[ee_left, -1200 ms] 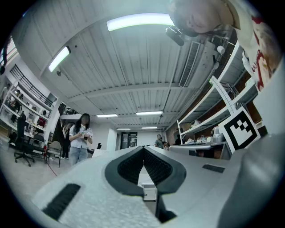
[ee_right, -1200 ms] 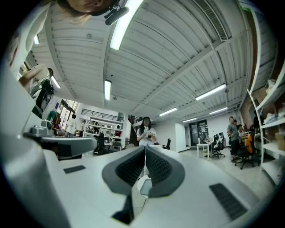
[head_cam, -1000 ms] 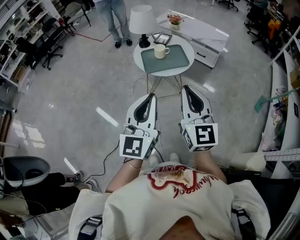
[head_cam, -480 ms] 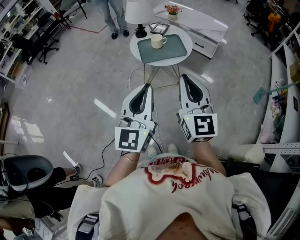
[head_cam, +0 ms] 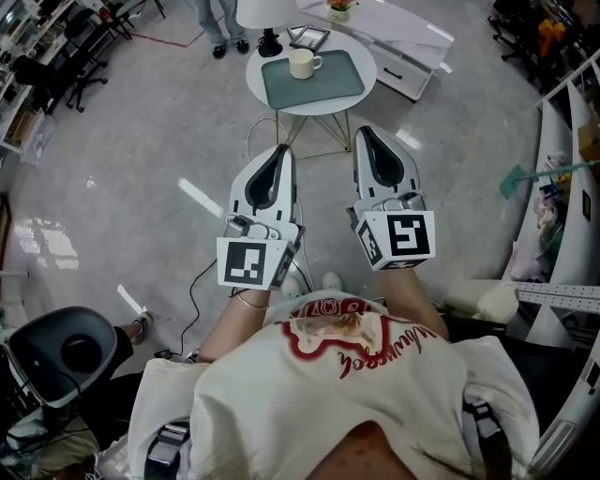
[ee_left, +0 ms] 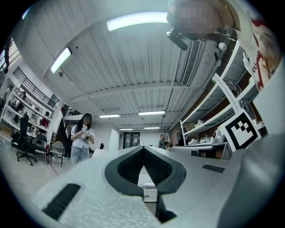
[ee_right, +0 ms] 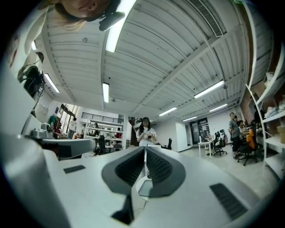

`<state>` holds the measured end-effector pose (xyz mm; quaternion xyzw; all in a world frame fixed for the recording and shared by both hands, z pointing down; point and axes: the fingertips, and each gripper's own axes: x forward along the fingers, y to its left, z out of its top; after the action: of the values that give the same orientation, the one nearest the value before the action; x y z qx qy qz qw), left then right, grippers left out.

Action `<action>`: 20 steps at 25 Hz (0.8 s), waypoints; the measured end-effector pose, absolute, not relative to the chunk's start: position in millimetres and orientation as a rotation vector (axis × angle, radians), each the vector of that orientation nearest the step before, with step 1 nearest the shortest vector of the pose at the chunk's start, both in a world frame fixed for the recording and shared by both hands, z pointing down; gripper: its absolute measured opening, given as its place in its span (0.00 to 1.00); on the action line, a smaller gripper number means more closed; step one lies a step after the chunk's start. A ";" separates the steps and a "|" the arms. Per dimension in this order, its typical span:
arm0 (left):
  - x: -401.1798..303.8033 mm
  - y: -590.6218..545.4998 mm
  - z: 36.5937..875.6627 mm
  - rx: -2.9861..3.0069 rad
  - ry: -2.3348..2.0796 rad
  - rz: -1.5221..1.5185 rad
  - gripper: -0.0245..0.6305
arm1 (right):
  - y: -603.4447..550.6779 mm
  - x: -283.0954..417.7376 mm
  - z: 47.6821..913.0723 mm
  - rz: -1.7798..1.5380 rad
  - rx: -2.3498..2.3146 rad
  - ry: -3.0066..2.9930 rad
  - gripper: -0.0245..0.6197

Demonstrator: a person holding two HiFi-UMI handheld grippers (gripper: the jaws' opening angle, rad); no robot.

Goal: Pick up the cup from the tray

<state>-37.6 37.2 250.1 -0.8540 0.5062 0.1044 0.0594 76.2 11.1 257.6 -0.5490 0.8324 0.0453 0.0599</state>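
Hovering well short of the cup (head_cam: 301,63), left tool (head_cam: 279,152) and right tool (head_cam: 365,135) closed, seemingly empty; lamp (head_cam: 261,11) cropped.

L gripper (head_cam: 278,150) & R gripper (head_cam: 365,133) held side by side in front of torso, near each other but apart, both pointing fwd, away from body. Jaws on each closed tip to tip, nothing btwn. L marker cube (head_cam: 251,263) & R marker cube (head_cam: 401,238) sit nearest the chest; bare forearms (head_cam: 246,323) bent, tucked in close.

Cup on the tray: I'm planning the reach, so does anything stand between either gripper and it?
Nothing visible does. In the head view only floor lies between the left gripper, the right gripper and the table; the cup stands free on the tray, the lamp beyond it.
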 end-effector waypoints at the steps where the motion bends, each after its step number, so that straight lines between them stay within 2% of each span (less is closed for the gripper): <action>1: -35.2 36.2 250.7 -2.579 1.542 0.324 0.06 | 9.9 80.3 259.1 0.137 -1.659 2.522 0.09; 10: -33.8 8.8 283.3 -2.567 1.628 0.296 0.06 | -26.6 96.5 287.3 0.100 -1.652 2.551 0.09; 20: -73.2 -146.9 292.8 -2.644 1.505 0.266 0.06 | -179.3 56.0 308.6 0.074 -1.781 2.501 0.09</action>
<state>-73.2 -146.9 292.8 -0.8650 0.4922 0.0871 0.0439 56.0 -179.3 308.6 -0.5796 0.8138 0.0241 0.0351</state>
